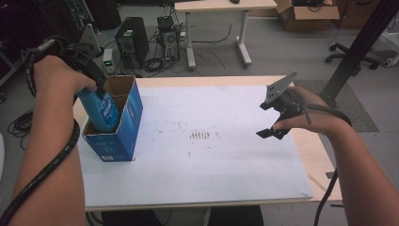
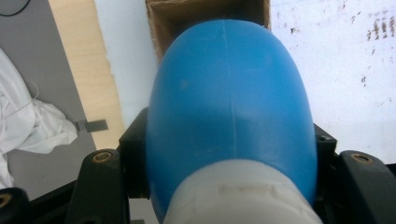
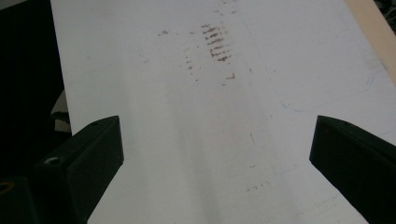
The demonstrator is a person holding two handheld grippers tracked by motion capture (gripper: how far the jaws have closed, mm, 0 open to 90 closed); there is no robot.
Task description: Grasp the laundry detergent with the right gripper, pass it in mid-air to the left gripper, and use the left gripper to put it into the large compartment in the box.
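At the left of the high view, the left gripper pinches a blue bottle lowered partway into an open blue carton on the white table, while the right gripper hovers at right, jaws spread wide and empty.

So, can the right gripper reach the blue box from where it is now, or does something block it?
Probably yes. The right gripper is open and empty, and only bare white board lies between it and the blue box. The left gripper, lowering a blue bottle, occupies the box's opening.
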